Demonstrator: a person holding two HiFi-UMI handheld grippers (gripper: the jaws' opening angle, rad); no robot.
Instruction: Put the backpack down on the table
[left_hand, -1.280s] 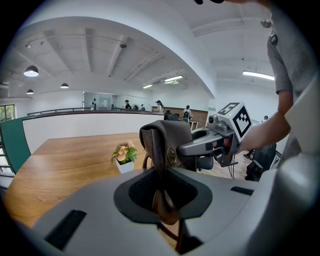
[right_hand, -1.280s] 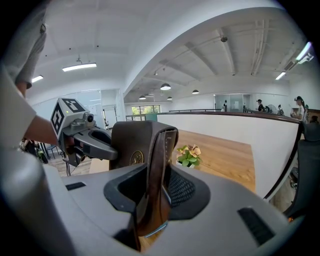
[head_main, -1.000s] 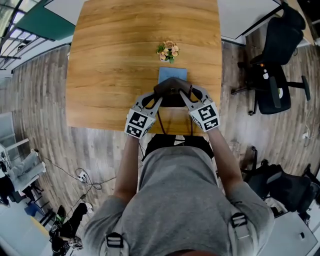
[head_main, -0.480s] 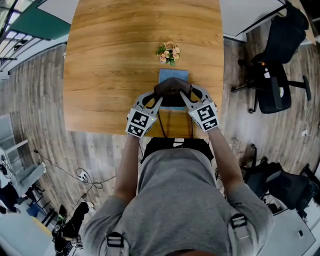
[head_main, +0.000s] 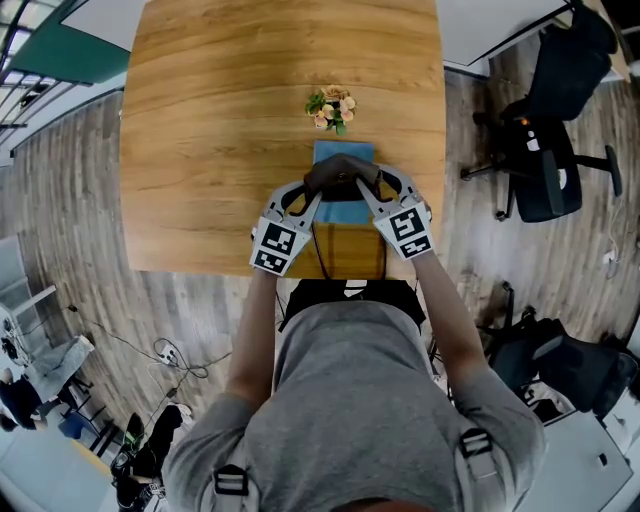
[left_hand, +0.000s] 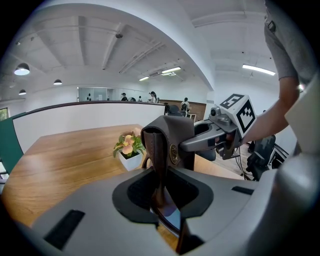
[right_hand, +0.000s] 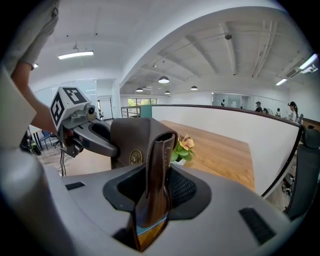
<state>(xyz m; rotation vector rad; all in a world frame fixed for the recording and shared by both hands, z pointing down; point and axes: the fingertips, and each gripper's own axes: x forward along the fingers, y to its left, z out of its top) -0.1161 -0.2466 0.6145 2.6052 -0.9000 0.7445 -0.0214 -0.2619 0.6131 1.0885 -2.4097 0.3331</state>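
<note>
Both tools grip the backpack (head_main: 343, 153) by its brown carry handle (head_main: 340, 172) from opposite sides, which shares the load and keeps the bag level for set-down. The left tool (head_main: 312, 192) has just been easing its jaws slightly apart with the strap between them, and the right tool (head_main: 368, 190) is closed to the strap's thickness. The backpack is at the near edge of the worktop (head_main: 220, 120), short of the potted flower (head_main: 333, 105), presumably to avoid the plant; whether its base already rests on the surface cannot be told.

Left gripper (head_main: 313, 192) jaws just easing open on strap (left_hand: 160, 165), right gripper (head_main: 370, 190) clamped likewise
</note>
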